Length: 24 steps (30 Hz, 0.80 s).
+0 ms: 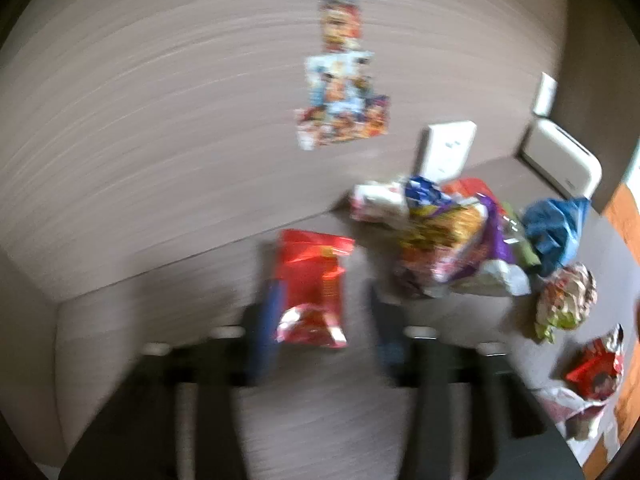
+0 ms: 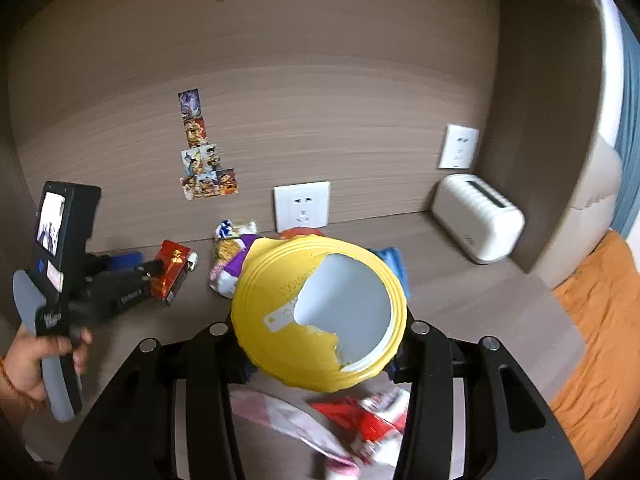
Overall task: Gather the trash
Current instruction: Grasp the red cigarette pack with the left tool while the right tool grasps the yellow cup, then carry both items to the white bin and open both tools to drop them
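Note:
In the left wrist view, my left gripper (image 1: 324, 316) is open, its blue fingers on either side of a red snack wrapper (image 1: 312, 284) lying on the desk; the view is blurred. A pile of crumpled wrappers (image 1: 448, 236) lies to the right of it. In the right wrist view, my right gripper (image 2: 320, 360) is shut on a yellow round container with a torn lid (image 2: 320, 312), held above the desk. The left gripper (image 2: 132, 272) shows at the left by the red wrapper (image 2: 174, 270). Red and pink wrappers (image 2: 352, 420) lie under the right gripper.
A white toaster-like box (image 2: 478, 218) stands at the back right corner. Wall sockets (image 2: 302, 206) and stickers (image 2: 204, 168) are on the back panel. An orange cloth (image 2: 596, 332) lies beyond the desk's right edge. More wrappers (image 1: 566, 300) lie at the right.

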Available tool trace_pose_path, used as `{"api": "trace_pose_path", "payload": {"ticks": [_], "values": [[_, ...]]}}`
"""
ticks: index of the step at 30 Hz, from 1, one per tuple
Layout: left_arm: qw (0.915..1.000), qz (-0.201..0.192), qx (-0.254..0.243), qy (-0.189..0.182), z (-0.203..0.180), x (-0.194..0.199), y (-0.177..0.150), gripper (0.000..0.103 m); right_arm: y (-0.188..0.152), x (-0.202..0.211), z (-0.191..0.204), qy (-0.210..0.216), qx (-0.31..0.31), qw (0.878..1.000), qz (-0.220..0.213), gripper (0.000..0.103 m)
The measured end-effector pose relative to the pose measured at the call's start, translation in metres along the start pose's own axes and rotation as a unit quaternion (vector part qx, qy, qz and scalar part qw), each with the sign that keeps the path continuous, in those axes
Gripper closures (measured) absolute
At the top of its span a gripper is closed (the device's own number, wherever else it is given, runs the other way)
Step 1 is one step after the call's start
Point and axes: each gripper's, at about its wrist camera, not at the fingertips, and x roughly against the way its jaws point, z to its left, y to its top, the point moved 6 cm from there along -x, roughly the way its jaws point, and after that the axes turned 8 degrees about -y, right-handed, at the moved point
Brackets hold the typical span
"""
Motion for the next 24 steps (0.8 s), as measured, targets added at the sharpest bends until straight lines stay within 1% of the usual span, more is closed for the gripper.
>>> {"api": "trace_pose_path", "payload": {"ticks": [1, 4, 5, 6, 9, 11, 13, 15, 16, 20, 22, 24], "values": [[1.0, -0.003, 0.006, 0.004, 0.008, 0.003, -0.002, 0.029, -0.003, 0.002, -0.002, 0.001, -0.002, 1.0, 0.003, 0.056], [0.9999, 0.007, 0.002, 0.009, 0.014, -0.005, -0.007, 0.027, -0.012, 0.007, -0.004, 0.001, -0.007, 1.0, 0.009, 0.056], [0.9998, 0.008, -0.005, 0.015, 0.014, -0.011, -0.008, 0.021, -0.014, 0.006, -0.004, 0.001, -0.008, 1.0, 0.013, 0.056], [0.9996, 0.01, -0.015, 0.021, 0.013, -0.017, -0.008, 0.018, -0.018, 0.006, -0.004, -0.001, -0.009, 1.0, 0.016, 0.056], [0.9988, 0.024, -0.036, 0.022, 0.009, -0.038, -0.008, 0.018, -0.023, 0.007, -0.005, 0.003, -0.014, 1.0, 0.026, 0.056], [0.9985, 0.035, -0.039, 0.017, 0.012, -0.046, -0.012, 0.019, -0.024, 0.009, -0.006, 0.0, -0.014, 1.0, 0.026, 0.056], [0.9982, 0.042, -0.042, 0.009, 0.013, -0.053, -0.014, 0.027, -0.025, 0.01, -0.008, -0.004, -0.018, 0.999, 0.027, 0.056], [0.9974, 0.049, -0.051, 0.009, 0.012, -0.059, -0.016, 0.05, -0.026, 0.012, -0.011, -0.008, -0.021, 0.999, 0.027, 0.056], [0.997, 0.053, -0.055, 0.01, 0.011, -0.061, -0.016, 0.05, -0.027, 0.013, -0.013, -0.011, -0.024, 0.999, 0.027, 0.056], [0.997, 0.045, -0.063, 0.005, 0.004, -0.057, -0.012, 0.05, -0.028, 0.019, -0.024, -0.02, -0.035, 0.999, 0.028, 0.056], [0.9972, 0.035, -0.066, 0.003, 0.001, -0.045, -0.009, 0.05, -0.029, 0.024, -0.036, -0.03, -0.042, 0.998, 0.024, 0.056], [0.9973, 0.017, -0.071, -0.003, -0.006, -0.021, -0.004, 0.05, -0.031, 0.031, -0.049, -0.04, -0.051, 0.998, 0.022, 0.056]]}}
